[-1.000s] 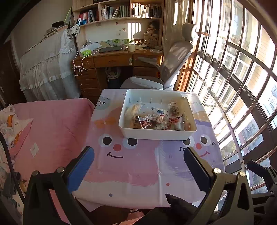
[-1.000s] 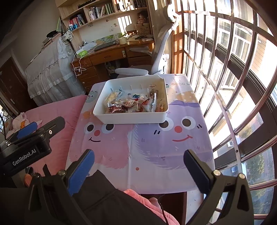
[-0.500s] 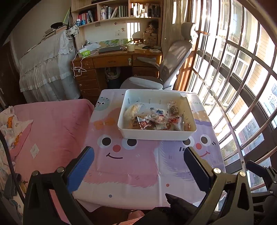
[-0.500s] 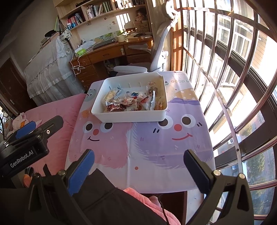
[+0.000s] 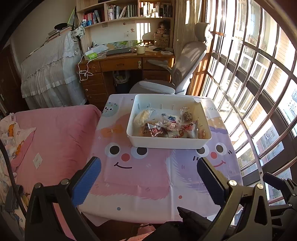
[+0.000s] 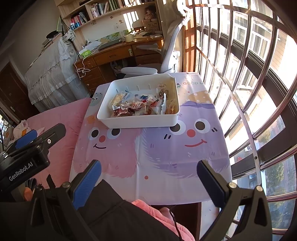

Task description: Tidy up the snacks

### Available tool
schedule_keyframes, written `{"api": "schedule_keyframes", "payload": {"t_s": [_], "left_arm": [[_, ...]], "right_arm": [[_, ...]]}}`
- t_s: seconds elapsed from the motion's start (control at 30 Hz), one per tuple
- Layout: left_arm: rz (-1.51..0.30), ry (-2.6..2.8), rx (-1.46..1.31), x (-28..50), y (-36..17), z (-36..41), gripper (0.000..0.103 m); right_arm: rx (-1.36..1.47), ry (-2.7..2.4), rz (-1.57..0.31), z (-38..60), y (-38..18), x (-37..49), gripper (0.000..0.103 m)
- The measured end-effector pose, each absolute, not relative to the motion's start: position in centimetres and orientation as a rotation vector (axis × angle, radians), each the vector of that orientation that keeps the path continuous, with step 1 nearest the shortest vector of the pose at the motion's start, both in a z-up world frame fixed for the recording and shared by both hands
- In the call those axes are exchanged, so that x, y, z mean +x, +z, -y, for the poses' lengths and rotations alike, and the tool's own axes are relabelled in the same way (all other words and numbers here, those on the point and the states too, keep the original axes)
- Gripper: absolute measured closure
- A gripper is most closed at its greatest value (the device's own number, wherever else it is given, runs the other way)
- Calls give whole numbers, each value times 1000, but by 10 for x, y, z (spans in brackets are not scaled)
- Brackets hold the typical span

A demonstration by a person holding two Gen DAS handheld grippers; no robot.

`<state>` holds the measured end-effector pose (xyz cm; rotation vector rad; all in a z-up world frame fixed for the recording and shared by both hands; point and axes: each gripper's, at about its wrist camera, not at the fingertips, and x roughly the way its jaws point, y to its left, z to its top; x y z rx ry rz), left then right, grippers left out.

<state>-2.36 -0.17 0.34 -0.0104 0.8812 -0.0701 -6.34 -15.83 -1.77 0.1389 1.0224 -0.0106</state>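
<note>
- Left wrist view: the left gripper hangs above the near part of the table, its blue-padded fingers spread wide with nothing between them.
- Right wrist view: the right gripper is likewise wide open and empty, held over the table's near edge, above a dark sleeve and a fold of pink fabric.
- Beyond both grippers, and well apart from them, a white bin sits on the far half of a cartoon-face tablecloth, nearer the window side.
- Wrapped snacks lie heaped inside the bin, mostly toward its front wall; their labels are too small to read, though one pale bag rests at the left end.
- From the right wrist camera the left gripper's black body shows at the left edge, over a pink bed cover that runs alongside the table.
- Behind the table stand a grey office chair, a wooden desk and bookshelves; a barred window runs down the right.
</note>
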Motion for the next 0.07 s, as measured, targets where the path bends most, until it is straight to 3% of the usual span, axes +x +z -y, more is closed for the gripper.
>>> {"api": "schedule_keyframes", "payload": {"t_s": [0.07], "left_arm": [[-885, -68, -9, -24, 1, 0, 0]], "right_arm": [[139, -9, -1025, 158, -19, -63, 0]]}}
